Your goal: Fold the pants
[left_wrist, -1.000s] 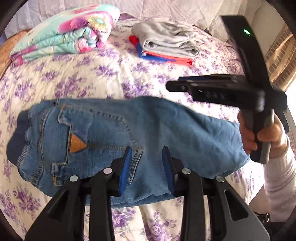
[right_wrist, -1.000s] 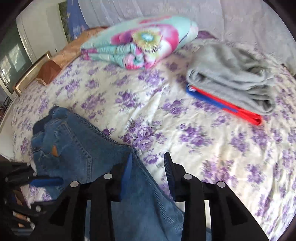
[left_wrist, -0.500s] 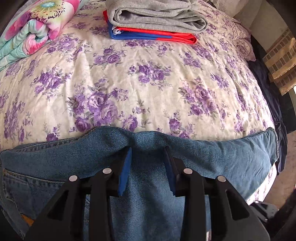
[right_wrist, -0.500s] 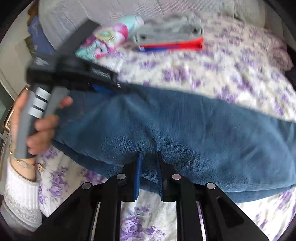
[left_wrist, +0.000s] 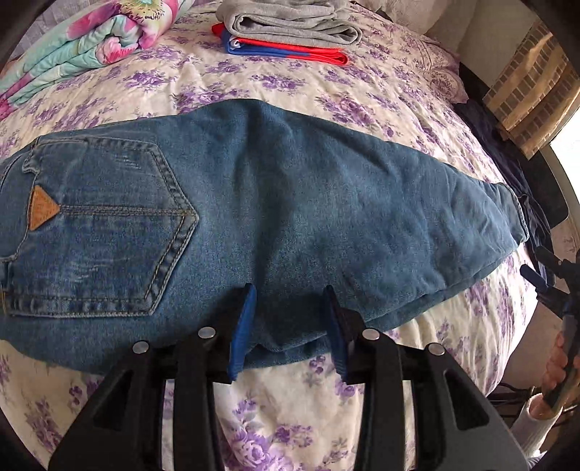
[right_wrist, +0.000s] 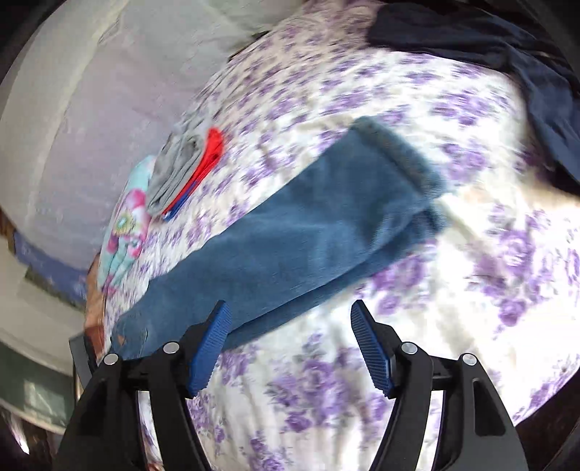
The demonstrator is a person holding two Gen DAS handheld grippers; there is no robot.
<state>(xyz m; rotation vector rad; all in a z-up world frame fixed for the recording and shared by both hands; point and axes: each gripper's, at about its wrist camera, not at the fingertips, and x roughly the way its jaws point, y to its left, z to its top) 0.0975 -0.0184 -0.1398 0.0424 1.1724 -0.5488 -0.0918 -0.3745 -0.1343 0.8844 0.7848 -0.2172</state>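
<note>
Blue jeans [left_wrist: 275, 203] lie flat across the flowered bedspread [left_wrist: 290, 72], folded lengthwise, back pocket at the left and leg hems at the right. My left gripper [left_wrist: 288, 293] is open, its blue pads over the near edge of the denim without pinching it. The right wrist view is blurred: the jeans' legs [right_wrist: 308, 232] run diagonally to the hem at upper right. My right gripper [right_wrist: 290, 311] is wide open and empty above the bedspread, beside the denim's near edge. It also shows at the far right of the left wrist view [left_wrist: 554, 290].
A folded grey garment on red and blue ones [left_wrist: 290, 32] sits at the back of the bed. A rolled floral blanket [left_wrist: 72, 54] lies at back left. Dark clothing [right_wrist: 507, 54] lies at the bed's right side. The bed edge falls away at the right.
My right gripper has opened wide, let go of the jeans and pulled away to the right. The jeans now lie flat on the bed. My left gripper has drawn back to the near edge.
</note>
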